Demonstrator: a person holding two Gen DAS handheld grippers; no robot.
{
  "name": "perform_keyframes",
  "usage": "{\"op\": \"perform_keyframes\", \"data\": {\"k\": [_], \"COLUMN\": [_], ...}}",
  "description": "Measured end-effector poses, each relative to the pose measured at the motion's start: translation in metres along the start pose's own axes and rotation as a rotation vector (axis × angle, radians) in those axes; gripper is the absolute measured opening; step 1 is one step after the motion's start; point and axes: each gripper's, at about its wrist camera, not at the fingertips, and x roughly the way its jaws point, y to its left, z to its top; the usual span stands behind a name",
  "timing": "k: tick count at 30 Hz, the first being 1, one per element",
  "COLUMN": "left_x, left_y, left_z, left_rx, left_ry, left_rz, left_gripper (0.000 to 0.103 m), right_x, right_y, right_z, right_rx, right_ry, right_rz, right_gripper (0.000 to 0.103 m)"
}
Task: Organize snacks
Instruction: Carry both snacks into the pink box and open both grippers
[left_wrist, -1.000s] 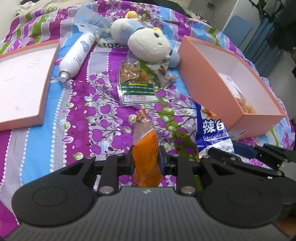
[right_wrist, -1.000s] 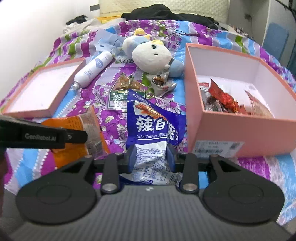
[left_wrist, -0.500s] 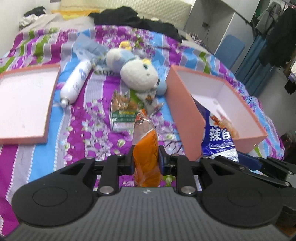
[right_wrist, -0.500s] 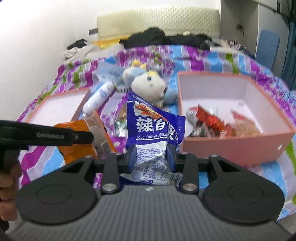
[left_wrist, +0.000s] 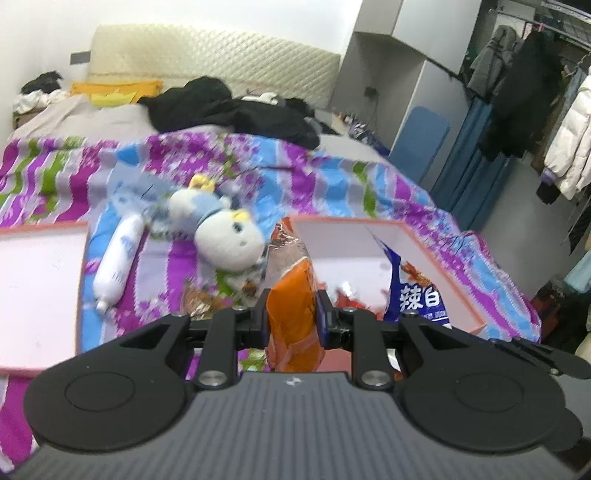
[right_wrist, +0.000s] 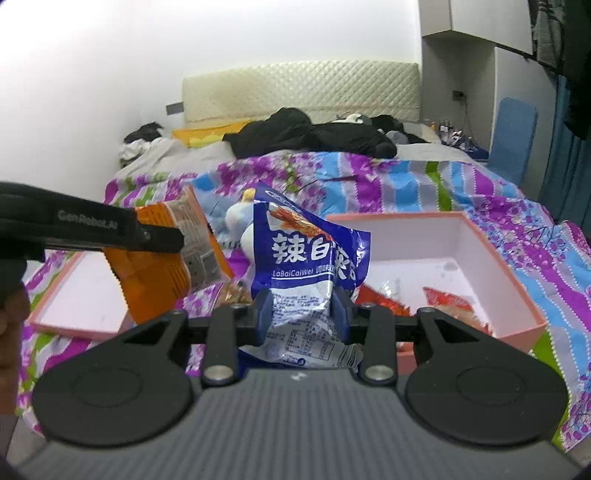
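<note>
We carry two snacks toward pink box. Left gripper clamped on orange snack packet; right gripper clamped on blue LaBaiCaiWei bag. Both packs in air, near side of box. Best, we judge: clear near wall, hold grip until over open floor, drop one at a time. Box holds red-wrapped snacks at near end, far part bare. Box lid at left, nothing inside. More snack packs lie on bedspread by plush toy.
</note>
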Motion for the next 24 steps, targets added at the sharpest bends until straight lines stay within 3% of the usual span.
{"op": "perform_keyframes", "data": {"k": [11, 24], "left_x": [0.045, 0.196], "left_y": [-0.054, -0.103], "left_z": [0.045, 0.049], "left_rx": [0.055, 0.153], "left_ry": [-0.020, 0.170], "left_rz": [-0.081, -0.116], "left_gripper": [0.027, 0.027], "right_x": [0.011, 0.112], "right_y": [-0.060, -0.140], "right_z": [0.035, 0.013], "right_rx": [0.036, 0.181], "right_ry": [-0.051, 0.120], "right_rz": [-0.099, -0.151], "right_gripper": [0.038, 0.038]}}
